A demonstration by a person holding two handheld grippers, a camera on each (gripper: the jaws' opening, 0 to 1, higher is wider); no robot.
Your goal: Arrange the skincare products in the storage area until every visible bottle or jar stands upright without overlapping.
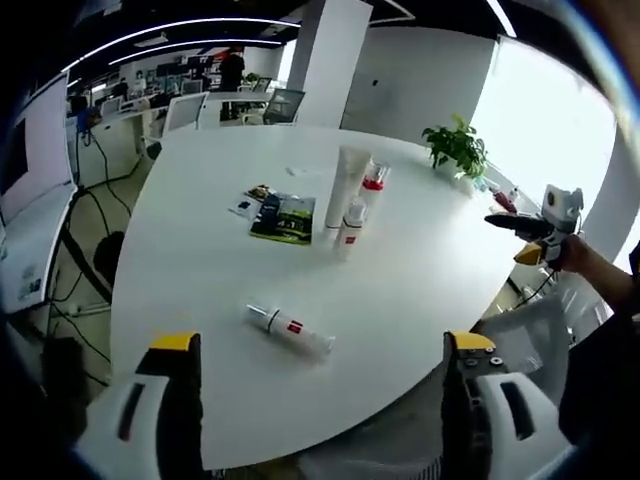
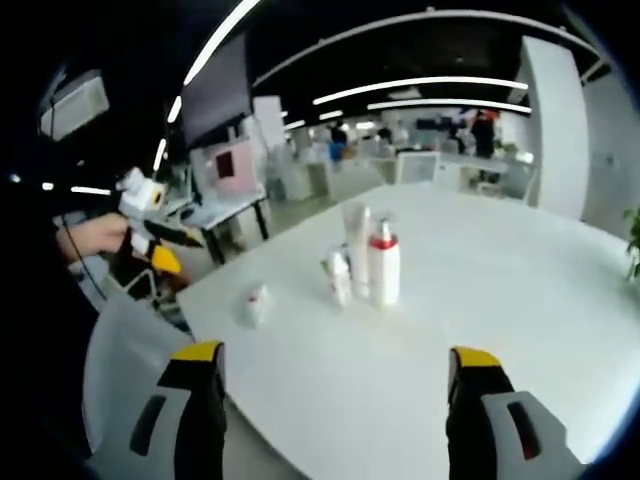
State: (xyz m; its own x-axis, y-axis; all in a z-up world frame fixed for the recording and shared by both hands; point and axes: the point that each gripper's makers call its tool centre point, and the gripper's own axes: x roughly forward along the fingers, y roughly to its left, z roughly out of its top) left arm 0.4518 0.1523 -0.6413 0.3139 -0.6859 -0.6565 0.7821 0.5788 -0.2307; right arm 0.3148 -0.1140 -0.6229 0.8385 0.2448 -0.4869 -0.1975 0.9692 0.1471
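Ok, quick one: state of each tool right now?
Left tool: open, holding nothing, above the table's near edge.
Right tool: open, holding nothing, facing the standing bottles.

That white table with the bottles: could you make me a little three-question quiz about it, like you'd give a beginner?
1. True or false: the small clear bottle nearest the left gripper lies on its side on the white table.
2. Which stands beside the tall white tube? A) a red-collared pump bottle B) a mug C) a bowl
3. Fill in: the flat green booklet lies next to the standing bottles, and a potted ____ sits at the table's far edge.

Key: 1 true; 2 A; 3 plant. Both grippers, the right gripper too, are open and hold nothing.
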